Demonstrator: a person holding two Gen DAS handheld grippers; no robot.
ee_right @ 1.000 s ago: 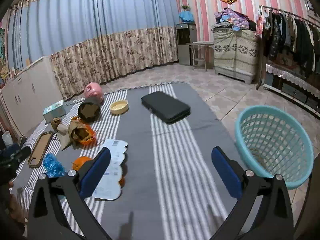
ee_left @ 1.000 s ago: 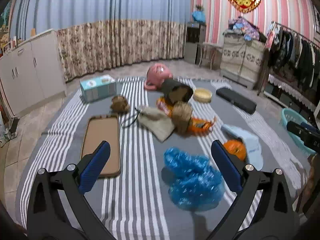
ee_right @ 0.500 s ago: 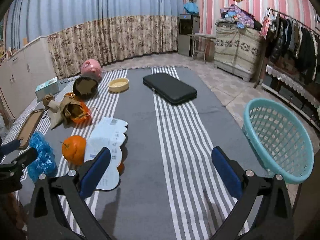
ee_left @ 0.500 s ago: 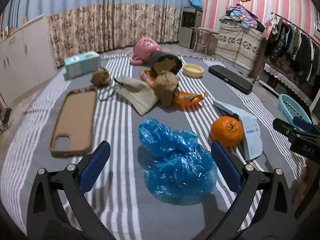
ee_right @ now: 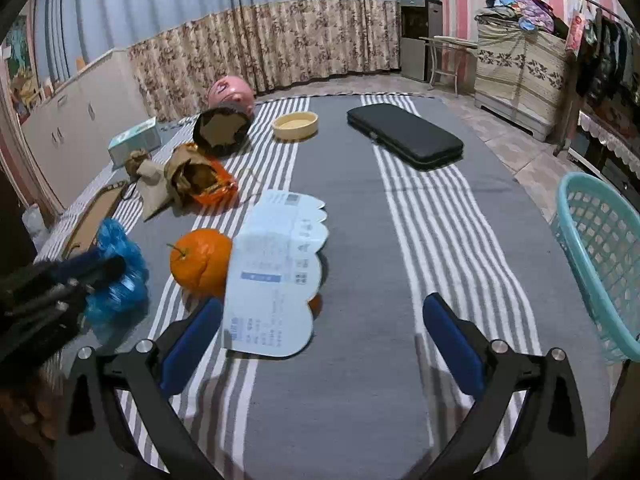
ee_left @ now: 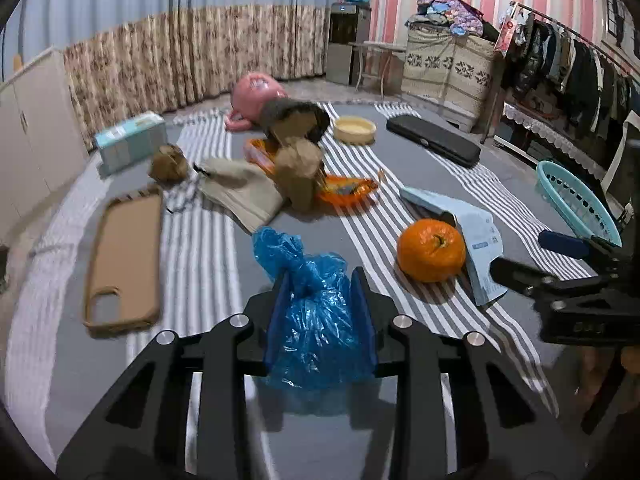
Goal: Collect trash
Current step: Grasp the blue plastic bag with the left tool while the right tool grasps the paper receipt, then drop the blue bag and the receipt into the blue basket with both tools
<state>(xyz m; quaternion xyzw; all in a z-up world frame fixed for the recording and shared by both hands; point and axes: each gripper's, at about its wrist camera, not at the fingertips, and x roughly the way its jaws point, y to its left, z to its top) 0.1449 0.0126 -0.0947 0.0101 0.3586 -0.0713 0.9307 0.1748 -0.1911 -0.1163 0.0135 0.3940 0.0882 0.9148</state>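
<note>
**Blue plastic bag held in left claw, striped mat**

Blue crumpled plastic bag [ee_left: 320, 320]: sits between the two blue pads of the left claw [ee_left: 321, 316], which is closed in against both its sides. The bag's lower part rests on the grey-and-white striped mat [ee_left: 208, 240]. In the right wrist view the same bag [ee_right: 120, 276] shows at far left, behind the dark fingers of the left claw.

Right claw [ee_right: 322, 338]: spread wide, holding nothing, poised above the mat; its left pad [ee_right: 192, 340] is just beside the near edge of a pale blue printed paper sheet [ee_right: 276, 276].

Orange [ee_left: 432, 250]: on the mat, right of the bag, touching the paper sheet.

Teal plastic basket [ee_right: 600, 256]: at the right edge of the mat, well apart from the bag.

Further items on the mat, beyond the bag:
- tan phone case [ee_left: 122, 256], lying flat at left
- crumpled brown paper bag [ee_left: 300, 172] lying on an orange wrapper [ee_left: 348, 188]
- beige cloth pouch [ee_left: 240, 192]
- small brown paper ball [ee_left: 168, 162]
- light blue tissue box [ee_left: 130, 140]
- pink round item [ee_left: 256, 92]
- shallow yellow dish [ee_left: 354, 130]
- black flat case [ee_left: 434, 140]
</note>
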